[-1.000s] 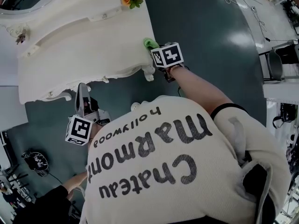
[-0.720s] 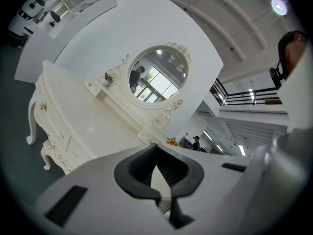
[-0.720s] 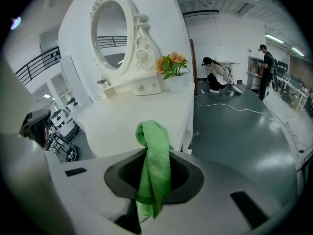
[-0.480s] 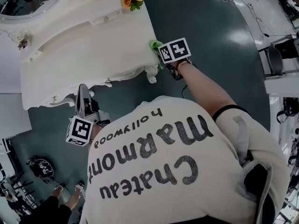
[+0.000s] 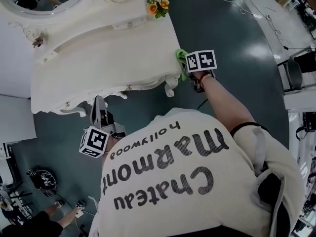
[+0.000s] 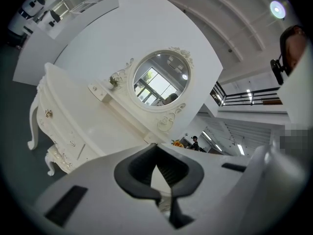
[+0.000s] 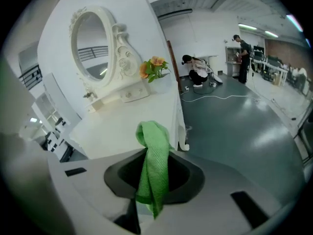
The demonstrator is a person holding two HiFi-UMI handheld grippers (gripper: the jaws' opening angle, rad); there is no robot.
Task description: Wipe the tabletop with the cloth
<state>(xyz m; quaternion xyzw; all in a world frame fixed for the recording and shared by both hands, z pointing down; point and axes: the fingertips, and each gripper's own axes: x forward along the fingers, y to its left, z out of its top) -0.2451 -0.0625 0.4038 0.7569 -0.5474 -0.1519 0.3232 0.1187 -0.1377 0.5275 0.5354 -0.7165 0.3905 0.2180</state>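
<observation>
- Right gripper (image 7: 151, 199): jaws clenched on the cloth (image 7: 155, 165).
- Cloth is bright green with a fine ribbed weave. It is bunched into a narrow rope, with a looped end poking out past the jaw tips and a short tail hanging behind them.
- In the head view the cloth sits at the right edge of the tabletop (image 5: 98, 53), by the near-right corner. Can't confirm contact with the surface.
- Left gripper (image 6: 164, 192): jaws closed tip to tip, nothing between them. It is held off the table on the near side, over the floor (image 5: 232, 38).
- White tabletop runs left from the cloth.
- Limits: curved near edge, right end drop-off, raised shelf and oval mirror (image 7: 90, 45) along the far side, flowers (image 7: 154, 67) at the far-right corner.
- Dark floor lies right of the table, with a cable (image 7: 215, 98) farther off.
</observation>
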